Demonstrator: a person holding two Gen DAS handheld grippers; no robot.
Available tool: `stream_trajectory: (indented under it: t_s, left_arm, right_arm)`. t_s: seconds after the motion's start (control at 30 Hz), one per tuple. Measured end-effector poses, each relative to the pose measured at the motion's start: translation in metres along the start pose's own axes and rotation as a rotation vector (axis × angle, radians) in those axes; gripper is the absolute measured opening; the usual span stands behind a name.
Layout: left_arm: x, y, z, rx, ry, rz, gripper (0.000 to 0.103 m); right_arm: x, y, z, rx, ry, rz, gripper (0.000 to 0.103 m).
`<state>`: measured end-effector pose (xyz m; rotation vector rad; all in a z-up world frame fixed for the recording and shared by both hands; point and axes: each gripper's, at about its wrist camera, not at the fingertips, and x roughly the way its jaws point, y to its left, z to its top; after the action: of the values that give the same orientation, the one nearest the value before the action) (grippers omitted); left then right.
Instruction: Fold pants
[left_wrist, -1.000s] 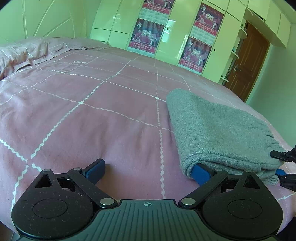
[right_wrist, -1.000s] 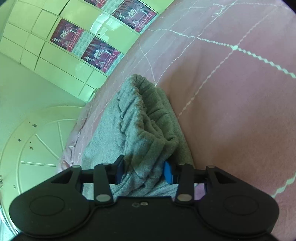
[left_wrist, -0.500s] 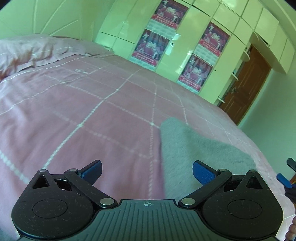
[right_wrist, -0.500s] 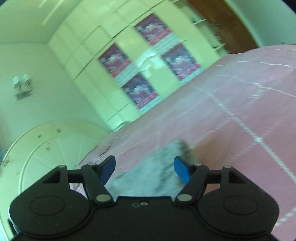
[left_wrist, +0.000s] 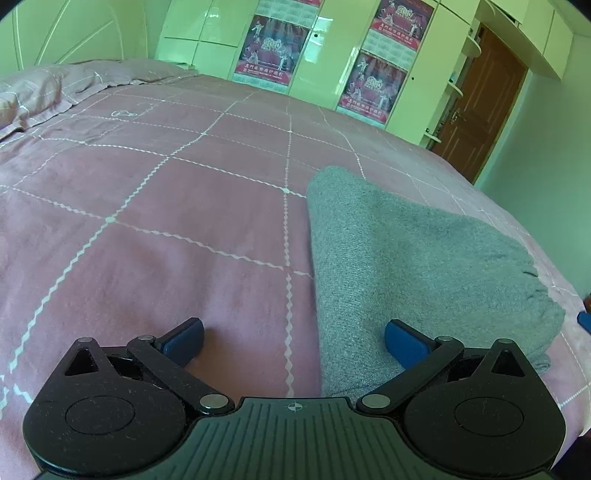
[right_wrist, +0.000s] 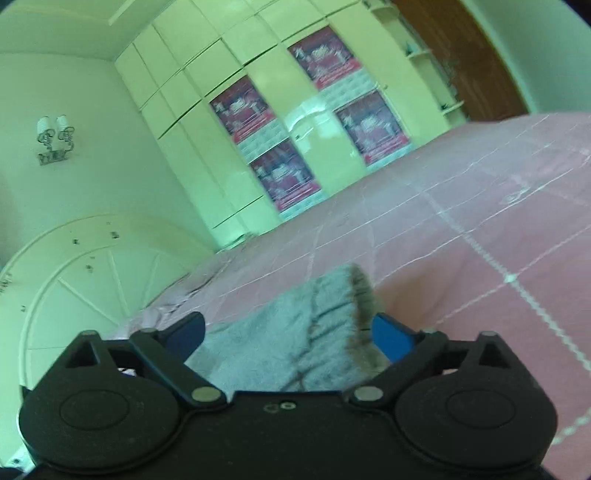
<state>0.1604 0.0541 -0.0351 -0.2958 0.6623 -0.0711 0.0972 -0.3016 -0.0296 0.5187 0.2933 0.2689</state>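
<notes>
The grey pants (left_wrist: 402, 258) lie folded in a compact bundle on the pink bed (left_wrist: 147, 221), at the right in the left wrist view. My left gripper (left_wrist: 293, 338) is open and empty, just short of the bundle's near left edge. My right gripper (right_wrist: 288, 332) is open and empty, with the bundle's elastic waistband end (right_wrist: 295, 332) lying between and beyond its blue pads. A blue tip of the right gripper (left_wrist: 584, 320) shows at the far right edge of the left wrist view.
A pillow (left_wrist: 40, 92) lies at the bed's far left. Cream wardrobes with red posters (left_wrist: 273, 48) line the far wall. A brown door (left_wrist: 476, 107) stands at the right. A rounded white headboard (right_wrist: 81, 273) is on the left in the right wrist view.
My right gripper let go of the pants' waistband, opened and drew back. My left gripper pulled its right pad out from under the bundle and lifted back a little.
</notes>
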Motion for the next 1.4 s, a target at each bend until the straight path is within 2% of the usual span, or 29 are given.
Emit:
stream_trajectory:
  t_s: [0.07, 0.13, 0.2, 0.23, 0.37, 0.43, 0.47, 0.5, 0.57, 0.6, 0.63, 0.7, 0.77, 0.83, 0.9, 1.03, 1.13, 1.2, 1.33, 1.4]
  left_arm:
    - [0.001, 0.001, -0.001, -0.001, -0.001, -0.002, 0.103]
    - [0.001, 0.002, -0.004, -0.010, -0.008, -0.006, 0.103]
    - [0.001, 0.000, -0.007, -0.007, -0.017, -0.001, 0.103]
    - [0.001, 0.000, -0.007, -0.004, -0.019, 0.000, 0.103]
    - [0.001, 0.002, -0.009, -0.017, -0.025, -0.007, 0.103]
    - [0.001, 0.002, -0.008, -0.018, -0.020, -0.009, 0.103]
    - [0.001, 0.003, -0.008, -0.020, -0.018, -0.012, 0.103]
    - [0.001, 0.004, -0.006, -0.026, -0.011, -0.016, 0.103]
    - [-0.004, 0.004, 0.000, -0.035, -0.008, -0.013, 0.103]
    - [-0.010, 0.003, 0.003, -0.030, -0.038, 0.001, 0.103]
    - [-0.014, 0.002, 0.006, -0.024, -0.071, -0.002, 0.103]
    - [-0.014, 0.001, 0.014, -0.012, -0.104, -0.048, 0.103]
    - [-0.004, 0.000, 0.023, -0.022, -0.078, -0.117, 0.103]
    - [0.012, 0.000, 0.028, -0.051, -0.027, -0.169, 0.103]
    - [0.033, 0.000, 0.032, -0.077, 0.077, -0.224, 0.103]
    - [0.059, 0.005, 0.036, -0.091, 0.172, -0.299, 0.103]
    - [0.076, 0.014, 0.045, -0.168, 0.226, -0.373, 0.103]
    - [0.086, 0.019, 0.051, -0.219, 0.250, -0.404, 0.103]
    - [0.109, 0.018, 0.062, -0.249, 0.316, -0.441, 0.103]
    - [0.122, 0.024, 0.066, -0.298, 0.342, -0.497, 0.103]
  right_arm:
    - [0.014, -0.012, 0.003, 0.071, 0.039, -0.050, 0.089]
    - [0.013, -0.012, 0.005, 0.082, -0.005, -0.074, 0.084]
    - [0.006, -0.003, 0.005, 0.021, -0.051, -0.022, 0.087]
    - [0.007, 0.003, 0.005, -0.007, -0.046, 0.011, 0.088]
    - [0.024, 0.020, -0.002, -0.095, 0.059, 0.050, 0.087]
    - [0.048, 0.018, -0.009, -0.092, 0.219, -0.067, 0.091]
    - [0.059, 0.008, -0.013, -0.035, 0.307, -0.123, 0.083]
    - [0.057, 0.003, -0.012, 0.016, 0.293, -0.118, 0.081]
    - [0.031, 0.001, 0.001, 0.052, 0.148, -0.042, 0.080]
    - [0.020, 0.000, 0.007, 0.068, 0.081, -0.022, 0.083]
    - [0.015, -0.004, 0.013, 0.090, 0.062, -0.026, 0.091]
    - [0.025, -0.021, 0.017, 0.178, 0.138, -0.044, 0.092]
    - [0.036, -0.044, 0.011, 0.312, 0.198, -0.047, 0.092]
    - [0.046, -0.063, 0.004, 0.448, 0.238, 0.001, 0.093]
    - [0.052, -0.073, 0.002, 0.498, 0.254, 0.030, 0.098]
    - [0.069, -0.068, 0.007, 0.426, 0.354, 0.045, 0.098]
    - [0.078, -0.065, 0.011, 0.386, 0.398, 0.069, 0.098]
    - [0.085, -0.065, 0.015, 0.381, 0.415, 0.085, 0.098]
    - [0.103, -0.064, 0.023, 0.394, 0.449, 0.118, 0.098]
    - [0.110, -0.066, 0.025, 0.401, 0.479, 0.149, 0.098]
